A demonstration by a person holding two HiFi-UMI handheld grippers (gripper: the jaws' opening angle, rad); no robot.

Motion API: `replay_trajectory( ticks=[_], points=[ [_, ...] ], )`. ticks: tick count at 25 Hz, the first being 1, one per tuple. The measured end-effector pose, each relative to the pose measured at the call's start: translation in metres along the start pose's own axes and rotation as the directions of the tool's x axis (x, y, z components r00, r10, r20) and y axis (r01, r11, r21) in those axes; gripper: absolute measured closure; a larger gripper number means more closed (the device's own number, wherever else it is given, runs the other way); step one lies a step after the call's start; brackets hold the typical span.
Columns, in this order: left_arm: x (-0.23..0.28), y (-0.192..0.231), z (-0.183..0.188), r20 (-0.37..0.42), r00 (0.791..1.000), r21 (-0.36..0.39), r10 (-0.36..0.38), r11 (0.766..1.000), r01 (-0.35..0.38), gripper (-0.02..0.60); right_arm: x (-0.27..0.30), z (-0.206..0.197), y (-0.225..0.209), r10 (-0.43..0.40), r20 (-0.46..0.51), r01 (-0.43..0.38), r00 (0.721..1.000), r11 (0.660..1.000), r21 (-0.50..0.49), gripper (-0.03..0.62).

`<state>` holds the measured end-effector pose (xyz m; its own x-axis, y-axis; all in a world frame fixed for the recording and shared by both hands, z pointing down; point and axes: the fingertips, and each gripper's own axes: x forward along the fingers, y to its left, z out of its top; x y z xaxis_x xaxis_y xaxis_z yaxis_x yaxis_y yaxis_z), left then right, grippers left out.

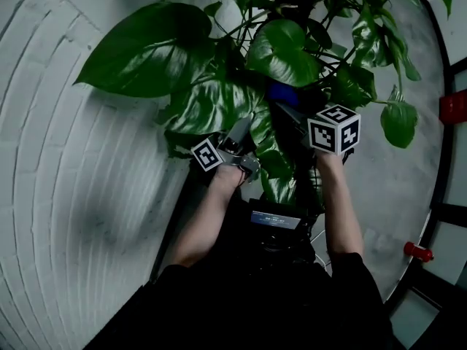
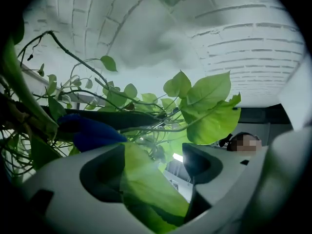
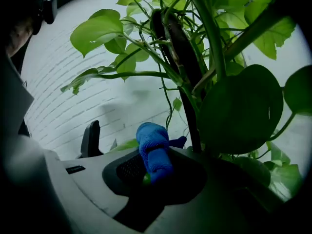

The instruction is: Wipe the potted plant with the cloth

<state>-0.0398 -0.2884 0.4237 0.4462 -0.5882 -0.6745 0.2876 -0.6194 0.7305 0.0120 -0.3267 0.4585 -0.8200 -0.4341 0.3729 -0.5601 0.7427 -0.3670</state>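
The right gripper (image 3: 155,165) is clamped on the blue cloth (image 3: 153,150), which stands bunched into a narrow roll just beside a dark stem of the potted plant (image 1: 281,49). The left gripper (image 2: 151,162) is spread wide, and a pale leaf (image 2: 146,189) lies loosely between its jaws, seemingly unpinched. In the dim head view it is hard to say whether the cloth touches any foliage. The roll offers little wiping face, so a stroke may skid or tug it free. An unsupported leaf could fold or tear, and the crowded stems might snag either tool.
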Motion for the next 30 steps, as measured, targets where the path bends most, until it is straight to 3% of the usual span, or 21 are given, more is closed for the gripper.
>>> replay_trajectory(
  ticks=[9,14,19,22,24,27,30],
  points=[
    [-0.004,-0.007,-0.003,0.012,1.000,0.022,0.001,1.000,-0.002,0.210,-0.016,-0.005,0.043,0.028,-0.018,-0.029,0.999,0.995,-0.094,0.473],
    [-0.004,-0.016,-0.002,0.019,1.000,0.049,-0.003,0.999,0.002,0.202,-0.014,-0.016,0.074,0.089,-0.066,-0.098,0.994,0.985,-0.145,0.473],
    [-0.004,-0.023,-0.005,0.000,1.000,0.083,-0.001,0.997,0.001,0.189,-0.021,-0.021,0.107,0.221,-0.100,-0.234,0.970,0.961,-0.146,0.473],
    [-0.006,-0.030,-0.004,0.006,1.000,0.088,-0.018,0.996,0.017,0.186,-0.037,-0.005,0.116,0.281,-0.027,-0.282,0.959,0.951,-0.129,0.473],
    [-0.006,-0.035,-0.004,0.010,1.000,0.088,-0.029,0.996,0.028,0.186,-0.059,0.024,0.107,0.267,0.114,-0.255,0.957,0.960,-0.113,0.473],
    [-0.009,-0.039,-0.005,0.018,0.999,0.081,-0.027,0.996,0.025,0.186,-0.096,0.066,0.070,0.112,0.308,-0.091,0.945,0.992,-0.083,0.473],
    [-0.013,-0.043,-0.009,0.017,1.000,0.074,-0.025,0.997,0.023,0.186,-0.104,0.068,0.036,-0.043,0.298,0.074,0.954,0.993,-0.096,0.473]
  ],
)
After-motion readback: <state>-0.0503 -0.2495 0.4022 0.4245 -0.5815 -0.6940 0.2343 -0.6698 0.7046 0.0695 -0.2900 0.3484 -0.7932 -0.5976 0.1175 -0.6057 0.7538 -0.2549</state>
